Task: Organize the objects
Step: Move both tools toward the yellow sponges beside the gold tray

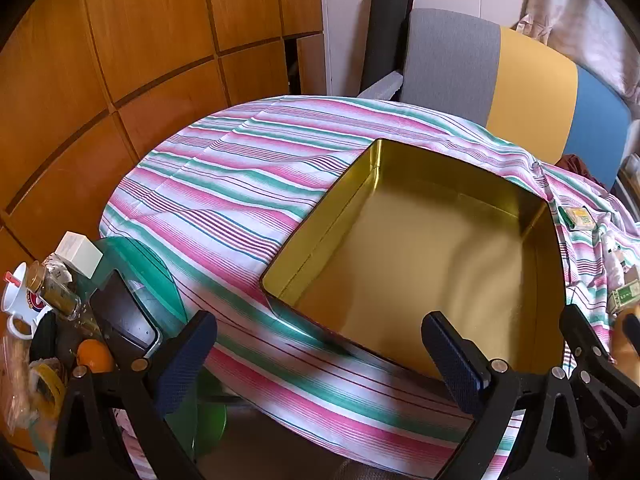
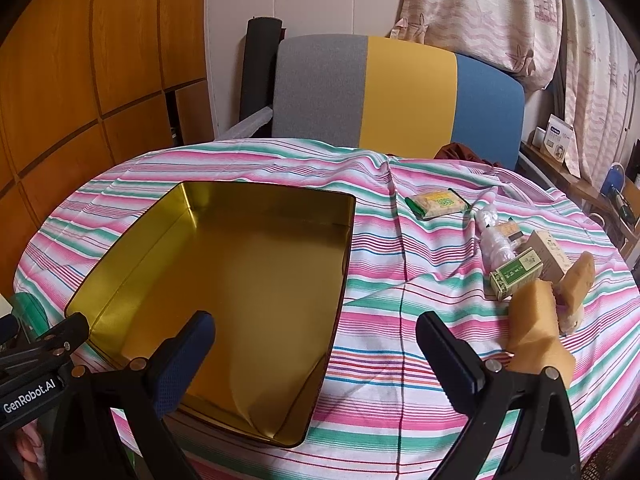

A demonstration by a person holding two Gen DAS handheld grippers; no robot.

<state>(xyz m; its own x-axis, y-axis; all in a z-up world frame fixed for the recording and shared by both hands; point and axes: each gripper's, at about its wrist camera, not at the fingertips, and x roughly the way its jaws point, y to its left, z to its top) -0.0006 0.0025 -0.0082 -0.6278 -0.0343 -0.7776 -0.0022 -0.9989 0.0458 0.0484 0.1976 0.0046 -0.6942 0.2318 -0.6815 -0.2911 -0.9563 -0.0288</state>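
Note:
An open gold tin (image 1: 320,224) lies empty on the striped tablecloth (image 1: 240,184). My left gripper (image 1: 324,356) hovers open over the tin's near left corner, nothing between its fingers. In the right wrist view, my right gripper (image 2: 320,352) is open above the tin's (image 2: 132,248) near right corner, holding nothing. To its right on the cloth lie a green and yellow packet (image 2: 436,202), a clear wrapped bundle (image 2: 492,240), a green carton (image 2: 516,276), a tan carton (image 2: 550,254) and two tan spongy pieces (image 2: 536,328). The left gripper's body (image 2: 40,352) shows at the left edge.
A chair with a grey, yellow and blue back (image 2: 400,92) stands behind the table. Left of the table sit a mug (image 1: 18,300), a spice jar (image 1: 52,292), an orange (image 1: 94,356), a white box (image 1: 80,254) and a green glass plate (image 1: 140,264). Wooden cabinets (image 1: 120,40) fill the left.

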